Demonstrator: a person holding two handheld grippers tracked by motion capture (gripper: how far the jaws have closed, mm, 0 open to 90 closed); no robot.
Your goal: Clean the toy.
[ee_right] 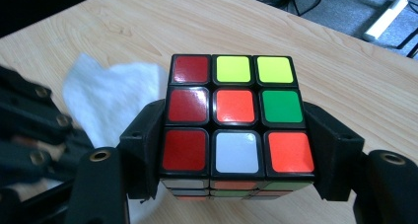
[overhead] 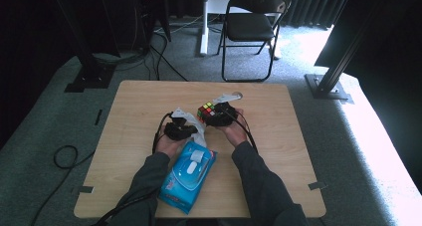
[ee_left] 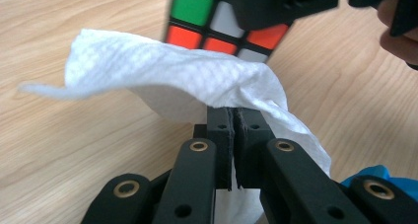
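We clamp the Rubik's cube (ee_right: 236, 120) between the right gripper (ee_right: 236, 150)'s jaws, just above the wooden table (overhead: 139, 101). Our left gripper (ee_left: 233, 135) has its jaws pinched together on a white wet wipe (ee_left: 162, 81), touching the cube's side, with the blue wipes pack (overhead: 186, 178) near us

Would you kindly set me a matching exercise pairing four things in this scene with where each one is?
Things:
1. cube
2. wipe
3. wipe pack
4. chair

Places:
A. on the floor beyond the table
B. clamped between the right gripper's jaws
C. lying on the table between the person's forearms
D. pinched in the left gripper's shut jaws

Pairs: 1-B, 2-D, 3-C, 4-A
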